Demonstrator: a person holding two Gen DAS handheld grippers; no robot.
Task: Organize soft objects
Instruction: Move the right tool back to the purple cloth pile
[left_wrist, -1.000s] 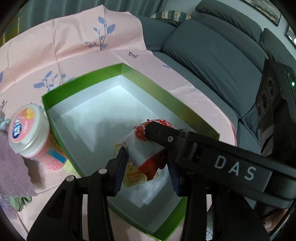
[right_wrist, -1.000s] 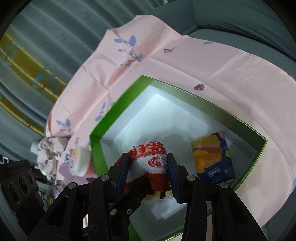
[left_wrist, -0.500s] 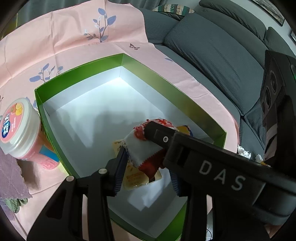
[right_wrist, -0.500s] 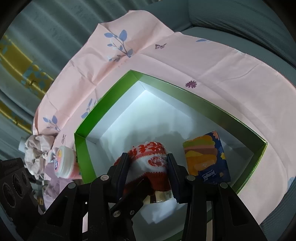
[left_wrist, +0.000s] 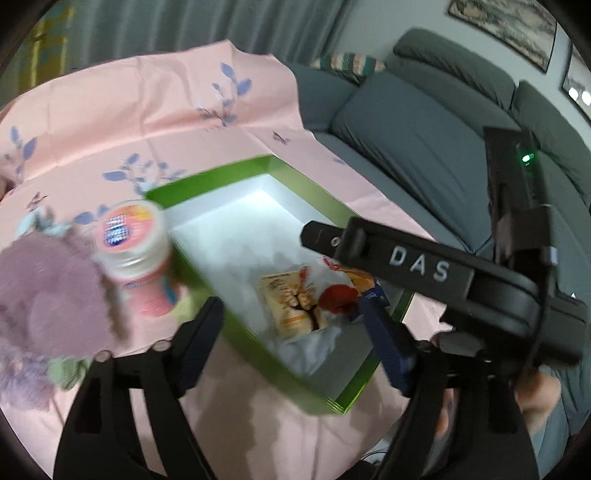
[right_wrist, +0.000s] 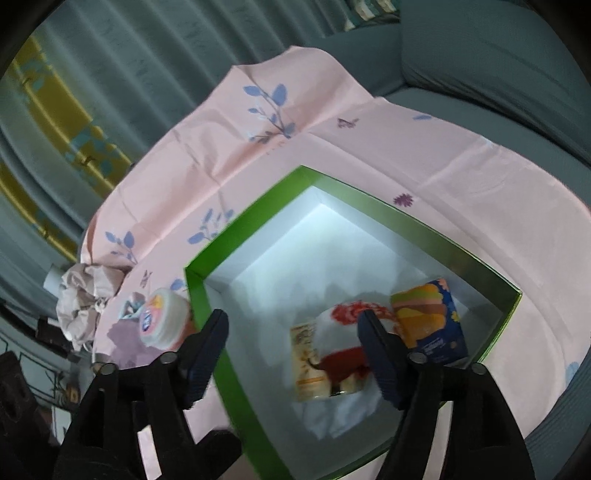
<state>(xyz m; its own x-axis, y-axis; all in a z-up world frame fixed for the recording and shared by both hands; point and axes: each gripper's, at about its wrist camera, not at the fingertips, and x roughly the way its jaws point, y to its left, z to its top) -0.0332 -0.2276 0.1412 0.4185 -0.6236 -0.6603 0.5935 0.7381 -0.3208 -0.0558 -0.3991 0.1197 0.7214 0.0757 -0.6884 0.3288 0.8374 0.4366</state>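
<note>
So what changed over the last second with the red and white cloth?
Both grippers, left and right, let go of the cloth; their jaws are opening and they have drawn back. The cloth now lies in the green box. The tissue pack and jar stayed put.

A home living room. A grey upholstered sofa (left_wrist: 424, 147) with deep back cushions runs along the wall, a striped throw pillow (left_wrist: 351, 62) in its corner. Framed pictures (left_wrist: 506, 26) hang above it, and long pleated grey curtains (right_wrist: 122, 74) cover the far side. A pink cloth printed with blue leaves (left_wrist: 147, 122) is spread beside the sofa.
</note>
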